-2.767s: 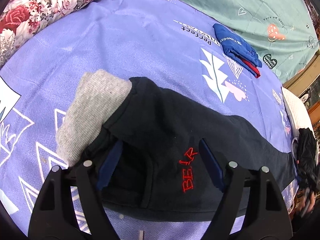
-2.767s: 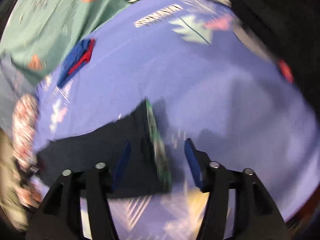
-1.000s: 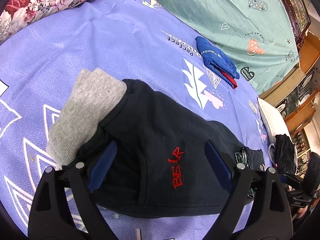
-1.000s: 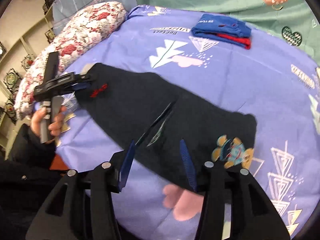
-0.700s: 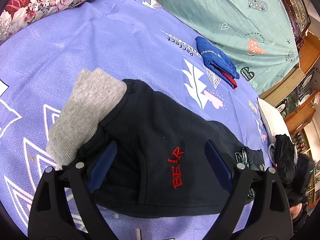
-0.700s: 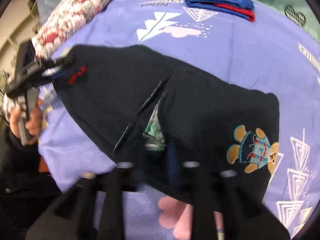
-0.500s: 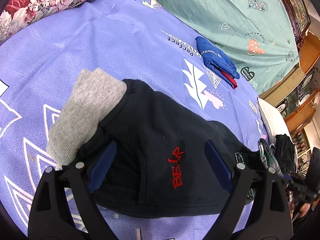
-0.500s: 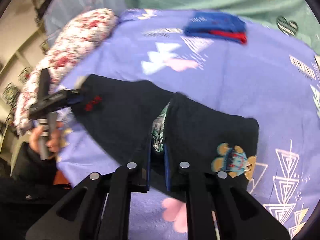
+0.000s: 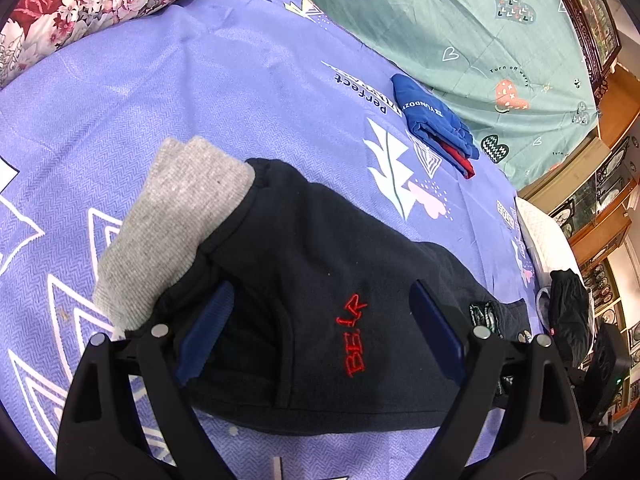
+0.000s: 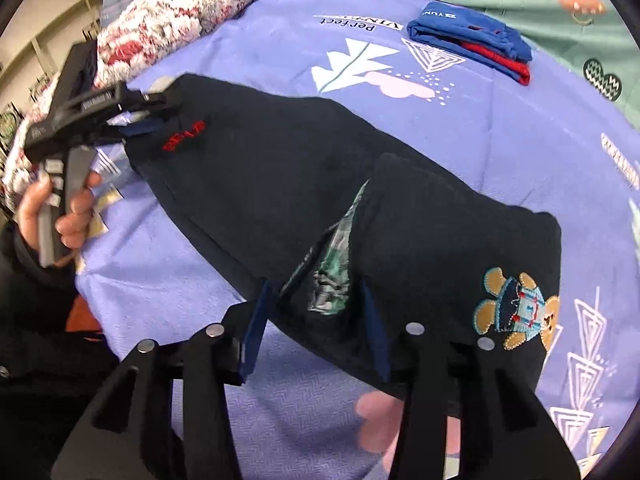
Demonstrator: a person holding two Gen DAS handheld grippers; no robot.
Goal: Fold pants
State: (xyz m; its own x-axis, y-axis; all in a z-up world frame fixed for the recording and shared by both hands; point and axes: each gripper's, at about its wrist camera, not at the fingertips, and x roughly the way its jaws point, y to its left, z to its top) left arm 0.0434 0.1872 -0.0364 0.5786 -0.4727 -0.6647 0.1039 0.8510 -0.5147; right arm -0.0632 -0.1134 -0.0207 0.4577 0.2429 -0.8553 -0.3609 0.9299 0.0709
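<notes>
Pants (image 10: 280, 184) show a bear patch (image 10: 516, 312) only from the right wrist.

Black pants (image 9: 320, 280) with grey cuff (image 9: 176, 224), red lettering (image 9: 352, 340), on purple patterned sheet (image 9: 200, 80)

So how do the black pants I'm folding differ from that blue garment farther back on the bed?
The black pants lie long with one end folded over, under both tools; the blue garment is a small compact bundle, away from both. The black pants show a grey ribbed waistband, red lettering and a bear patch; the blue garment shows white print and a red layer underneath. Both rest on the purple sheet.
</notes>
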